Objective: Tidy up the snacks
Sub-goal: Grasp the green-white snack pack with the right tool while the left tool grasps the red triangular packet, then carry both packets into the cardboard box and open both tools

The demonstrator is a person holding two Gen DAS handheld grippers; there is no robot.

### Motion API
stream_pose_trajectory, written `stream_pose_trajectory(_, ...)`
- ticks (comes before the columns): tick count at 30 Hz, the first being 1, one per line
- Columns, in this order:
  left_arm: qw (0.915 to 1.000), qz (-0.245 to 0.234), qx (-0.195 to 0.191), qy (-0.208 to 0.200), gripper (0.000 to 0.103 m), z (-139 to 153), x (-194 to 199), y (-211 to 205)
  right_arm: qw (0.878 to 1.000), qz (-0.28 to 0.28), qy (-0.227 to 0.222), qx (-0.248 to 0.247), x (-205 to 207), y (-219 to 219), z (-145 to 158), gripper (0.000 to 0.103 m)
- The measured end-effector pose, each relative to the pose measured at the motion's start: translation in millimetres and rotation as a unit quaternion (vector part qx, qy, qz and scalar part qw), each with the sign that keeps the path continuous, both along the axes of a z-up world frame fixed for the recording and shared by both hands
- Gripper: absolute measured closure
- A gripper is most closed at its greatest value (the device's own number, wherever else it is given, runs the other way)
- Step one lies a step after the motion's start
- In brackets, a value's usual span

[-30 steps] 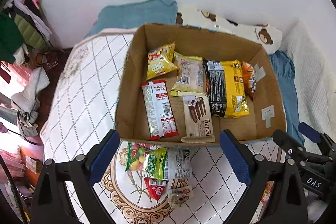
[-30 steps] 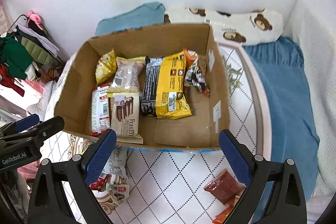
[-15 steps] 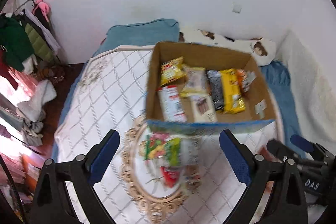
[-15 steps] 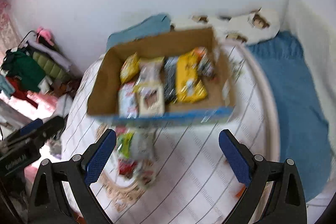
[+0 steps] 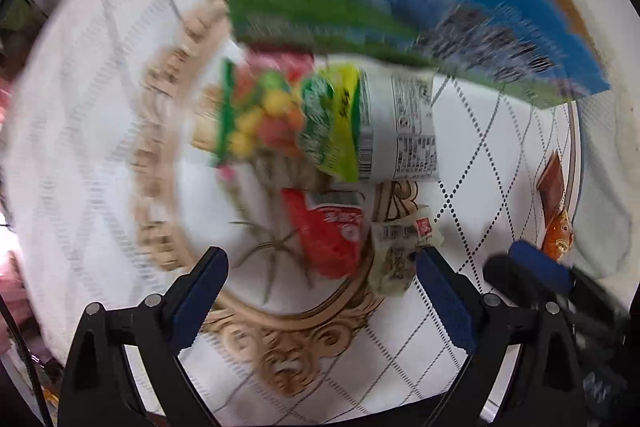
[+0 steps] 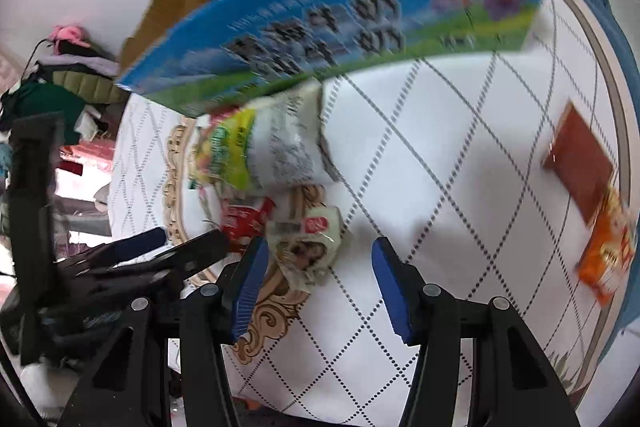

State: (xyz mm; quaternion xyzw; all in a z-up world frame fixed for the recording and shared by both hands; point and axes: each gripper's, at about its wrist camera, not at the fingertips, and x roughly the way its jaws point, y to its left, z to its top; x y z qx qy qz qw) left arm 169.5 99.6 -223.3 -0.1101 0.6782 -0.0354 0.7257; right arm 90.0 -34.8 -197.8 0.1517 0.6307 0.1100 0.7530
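Observation:
Loose snacks lie on the quilted bedspread in front of the cardboard box (image 5: 400, 7) with its blue and green front. Among them are a colourful candy bag (image 5: 256, 115), a green-and-white packet (image 5: 360, 123), a red packet (image 5: 328, 231) and a small beige packet (image 5: 396, 255). My left gripper (image 5: 322, 291) hovers open just short of the red packet. My right gripper (image 6: 320, 287) points down beside the beige packet (image 6: 308, 239). Its jaws are closing, with the packet's near end by the left pad (image 6: 248, 287) and no pad pressing on it.
A brown packet (image 6: 580, 167) and an orange packet (image 6: 608, 255) lie apart at the right, near the bedspread's border. The left gripper (image 6: 160, 251) shows close at the left of the right wrist view. Clothes are piled beyond the bed's left side. The box (image 6: 340, 19) holds several snacks.
Both grippers have dropped close to the bedspread and tipped downward, so the box now fills only the top of each view. The right gripper's jaws have narrowed; the left's stayed wide.

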Motion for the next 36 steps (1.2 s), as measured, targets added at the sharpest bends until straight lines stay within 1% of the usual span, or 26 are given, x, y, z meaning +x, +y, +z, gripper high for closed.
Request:
stream_pose_trajectory(1, 0.9999, 0.0, -0.01, 0.005, 0.011, -8.0, 4.1, -1.8, 1.0, -0.003, 0.004, -0.003, -0.1, -1.6, -4.7, 0.045)
stream_pose_trajectory(2, 0.9998, 0.0, -0.018, 0.011, 0.023, -16.0, 8.0, -3.3, 1.0, -0.007, 0.008, -0.006, -0.6, -3.2, -7.6, 0.045)
stream_pose_trajectory(3, 0.9996, 0.001, -0.02, 0.017, 0.032, -22.3, 10.5, -4.2, 1.0, -0.012, 0.01, -0.007, -1.7, -5.1, -11.1, 0.045)
stream_pose_trajectory(4, 0.9995, 0.0, -0.023, 0.023, 0.049, -28.5, 12.3, -4.5, 1.0, -0.015, 0.013, -0.008, -1.4, -5.6, -14.0, 0.045)
stream_pose_trajectory(5, 0.9994, -0.001, -0.02, 0.027, 0.062, -32.7, 12.7, -3.9, 1.0, -0.02, 0.017, -0.008, -1.3, -7.3, -17.1, 0.045)
stream_pose_trajectory(6, 0.9996, -0.003, -0.013, 0.026, 0.067, -33.8, 12.2, -2.7, 0.999, -0.025, 0.021, -0.006, -1.4, -7.9, -20.6, 0.045)
stream_pose_trajectory(7, 0.9996, -0.007, -0.012, 0.023, 0.069, -33.1, 9.9, -0.7, 0.999, -0.026, 0.024, -0.003, -0.2, -7.2, -24.3, 0.045)
stream_pose_trajectory(10, 0.9998, -0.003, -0.003, 0.021, 0.069, -26.7, -4.8, 14.9, 0.999, -0.025, 0.041, 0.015, 4.2, -0.7, -36.5, 0.045)
stream_pose_trajectory(12, 0.9997, 0.008, 0.003, 0.023, 0.069, -25.5, -17.3, 28.4, 0.998, -0.026, 0.056, 0.031, 8.0, 7.5, -48.9, 0.039)
stream_pose_trajectory(15, 0.999, 0.031, -0.006, 0.033, 0.067, -34.3, -26.7, 44.0, 0.995, -0.024, 0.079, 0.047, 14.5, 22.6, -71.8, 0.036)
stream_pose_trajectory(17, 0.9983, 0.038, -0.017, 0.041, 0.067, -42.5, -27.2, 46.6, 0.994, -0.026, 0.091, 0.046, 18.8, 30.8, -85.9, 0.034)
stream_pose_trajectory(19, 0.9985, 0.028, -0.009, 0.047, 0.065, -48.3, -24.4, 39.8, 0.996, -0.013, 0.083, 0.028, 23.4, 41.5, -89.9, 0.034)
stream_pose_trajectory(20, 0.9986, 0.021, 0.001, 0.049, 0.065, -49.8, -23.3, 34.8, 0.997, -0.004, 0.075, 0.016, 24.7, 46.2, -88.0, 0.038)
stream_pose_trajectory(21, 0.9986, 0.018, 0.008, 0.049, 0.065, -49.8, -23.0, 31.0, 0.998, 0.008, 0.067, -0.001, 25.5, 52.7, -86.0, 0.046)
stream_pose_trajectory(22, 0.9986, 0.015, 0.015, 0.048, 0.065, -48.8, -23.6, 27.3, 0.998, 0.018, 0.064, -0.009, 25.3, 57.7, -84.5, 0.047)
stream_pose_trajectory(24, 0.9987, 0.007, 0.033, 0.039, 0.069, -44.0, -26.4, 15.1, 0.997, 0.049, 0.049, -0.033, 21.6, 69.9, -80.1, 0.048)
stream_pose_trajectory(26, 0.9987, 0.006, 0.04, 0.033, 0.071, -39.4, -32.2, 7.7, 0.996, 0.072, 0.034, -0.051, 14.8, 77.3, -75.5, 0.048)
stream_pose_trajectory(29, 0.999, 0.014, 0.032, 0.027, 0.072, -31.4, -44.4, 1.6, 0.995, 0.08, 0.024, -0.047, 5.6, 78.5, -69.2, 0.048)
stream_pose_trajectory(31, 0.9994, 0.017, 0.024, 0.019, 0.072, -18.3, -53.4, -1.1, 0.996, 0.079, 0.017, -0.04, 0.6, 72.0, -61.9, 0.048)
stream_pose_trajectory(34, 0.9998, 0.017, 0.006, -0.005, 0.072, 11.7, -58.5, -18.5, 0.997, 0.078, -0.004, -0.028, 1.8, 61.6, -42.5, 0.048)
stream_pose_trajectory(36, 0.9994, 0.016, -0.014, -0.028, 0.072, 41.5, -56.3, -20.1, 0.997, 0.072, -0.017, -0.014, 2.6, 50.0, -23.7, 0.048)
